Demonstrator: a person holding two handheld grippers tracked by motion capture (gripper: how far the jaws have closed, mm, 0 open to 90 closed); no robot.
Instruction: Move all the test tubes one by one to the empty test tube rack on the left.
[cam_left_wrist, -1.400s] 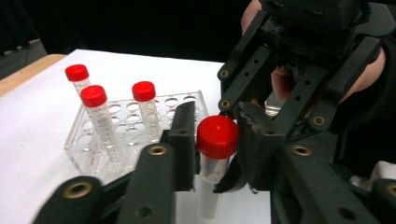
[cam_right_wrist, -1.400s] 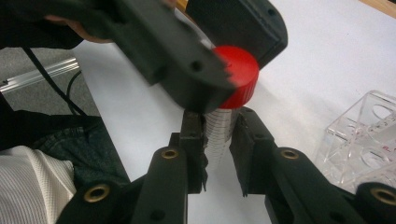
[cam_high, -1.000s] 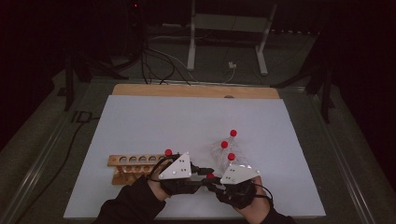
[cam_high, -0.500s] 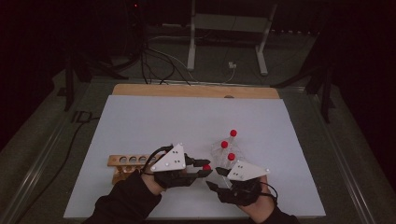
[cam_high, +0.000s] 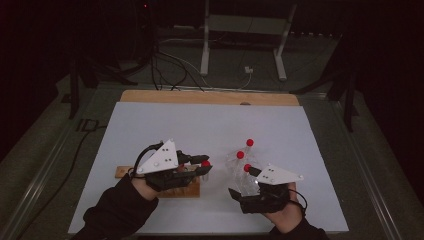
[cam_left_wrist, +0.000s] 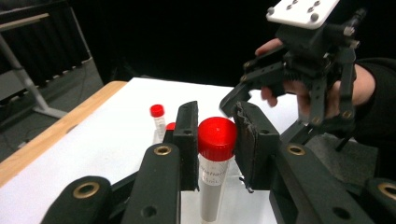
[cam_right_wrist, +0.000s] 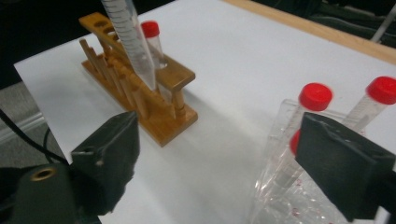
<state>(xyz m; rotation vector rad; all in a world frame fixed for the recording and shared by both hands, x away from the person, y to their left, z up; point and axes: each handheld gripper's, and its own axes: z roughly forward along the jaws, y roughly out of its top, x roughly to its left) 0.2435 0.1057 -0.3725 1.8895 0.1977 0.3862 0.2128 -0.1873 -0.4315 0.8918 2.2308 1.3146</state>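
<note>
The left claw (cam_left_wrist: 217, 144) is clenched on a tube (cam_left_wrist: 212, 182), pads pinching just under its red cap (cam_left_wrist: 217, 137), and holds it up over the wooden rack (cam_high: 172, 187) at the table's (cam_high: 200, 120) near-left. In the right gripper view the tube's tapered tip (cam_right_wrist: 144, 74) hangs at the rack's (cam_right_wrist: 140, 88) end holes; I can't tell if it's lined up w/ a hole or still beside it. The right claw (cam_right_wrist: 224, 154) is released: its jaws have just been opening, w/ nothing between them, and it sits near the clear holder (cam_right_wrist: 285, 186).

Handling, as I'd judge it: the tube is light, stiff plastic, thin-walled and slick, w/ printed marks down the side. A grip at the neck under the cap looks right, since the cap's lip stops it sliding down thru the pads. Squeezing the bare barrel lower down would be more likely to slip or let it swing. It's long, so a small wrist tilt swings the tip wide of a hole.

Containers: the rack has 1 capped tube (cam_right_wrist: 154, 42) standing in it already, the other holes look empty. The clear holder has at least 3 red-capped tubes (cam_high: 241, 156) leaning in it, bunched close. All tubes look empty to me, tho the light is dim.
</note>
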